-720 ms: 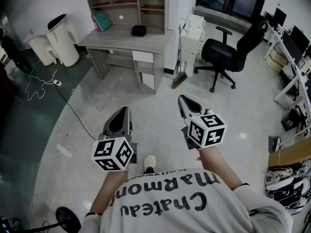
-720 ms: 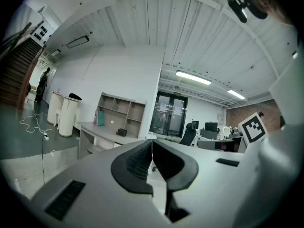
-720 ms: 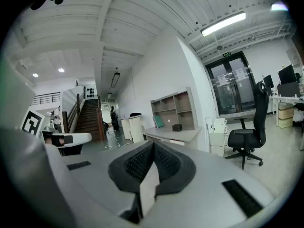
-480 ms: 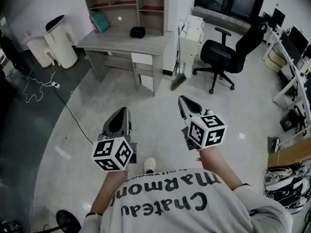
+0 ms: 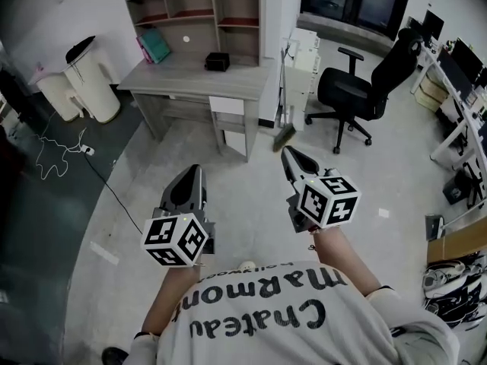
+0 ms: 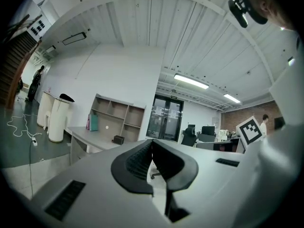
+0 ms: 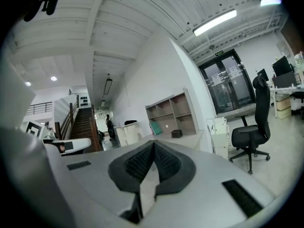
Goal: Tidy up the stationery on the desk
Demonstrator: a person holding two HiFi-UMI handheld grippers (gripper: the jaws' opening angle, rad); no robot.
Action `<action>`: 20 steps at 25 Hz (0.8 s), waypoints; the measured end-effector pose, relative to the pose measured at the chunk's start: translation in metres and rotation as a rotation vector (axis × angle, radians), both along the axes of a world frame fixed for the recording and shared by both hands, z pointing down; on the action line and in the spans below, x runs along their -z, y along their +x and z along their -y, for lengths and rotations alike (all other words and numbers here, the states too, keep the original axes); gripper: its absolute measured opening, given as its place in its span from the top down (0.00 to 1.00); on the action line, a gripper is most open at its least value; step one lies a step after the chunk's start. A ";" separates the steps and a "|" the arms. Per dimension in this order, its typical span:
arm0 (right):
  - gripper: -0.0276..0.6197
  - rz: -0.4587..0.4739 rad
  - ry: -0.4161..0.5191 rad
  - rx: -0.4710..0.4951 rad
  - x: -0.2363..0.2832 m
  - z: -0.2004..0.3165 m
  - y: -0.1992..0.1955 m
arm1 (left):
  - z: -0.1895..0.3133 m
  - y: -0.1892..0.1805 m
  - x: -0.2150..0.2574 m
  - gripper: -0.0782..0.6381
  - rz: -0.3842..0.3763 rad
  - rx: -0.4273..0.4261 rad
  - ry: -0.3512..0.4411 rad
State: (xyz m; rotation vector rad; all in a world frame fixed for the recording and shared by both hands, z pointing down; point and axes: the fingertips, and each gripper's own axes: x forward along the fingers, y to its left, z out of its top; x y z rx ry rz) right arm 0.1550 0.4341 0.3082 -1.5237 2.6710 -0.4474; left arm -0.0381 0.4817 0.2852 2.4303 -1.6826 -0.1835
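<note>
We stand well apart from the desk, so none of the tidying is in hand yet. Our left gripper and right gripper both have their jaws pressed together with nothing between them, and both are held about level above the floor.

The stationery we can make out sits along the desk's back edge. Teal folders lean toward the back left corner and a small black box sits toward the back right. Anything smaller is too far off to tell.

The risks, as we judge them, lie in the approach:

- A broom leans just beside the desk's right end, and a careless swing of the right gripper could knock it over.
- A cable trails across the floor off the desk's left end and could catch a foot.
- Reaching in with the jaws closed would shove the box or topple the folders instead of gripping them.
</note>
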 end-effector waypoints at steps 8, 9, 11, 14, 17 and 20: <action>0.93 0.058 -0.022 -0.014 0.000 0.046 -0.039 | 0.049 -0.037 0.008 0.87 -0.038 -0.066 0.032; 0.93 0.055 -0.024 -0.014 -0.001 0.049 -0.043 | 0.054 -0.041 0.006 0.87 -0.041 -0.068 0.030; 0.93 0.046 -0.024 -0.015 -0.004 0.056 -0.050 | 0.064 -0.047 0.002 0.87 -0.046 -0.076 0.028; 0.93 0.032 -0.027 -0.032 -0.009 0.067 -0.054 | 0.076 -0.050 -0.003 0.87 -0.087 -0.108 0.030; 0.93 0.032 -0.045 -0.062 -0.018 0.078 -0.049 | 0.087 -0.047 -0.013 0.87 -0.105 -0.134 0.013; 0.93 0.064 -0.092 -0.081 -0.029 0.089 -0.044 | 0.098 -0.043 -0.025 0.87 -0.085 -0.140 -0.011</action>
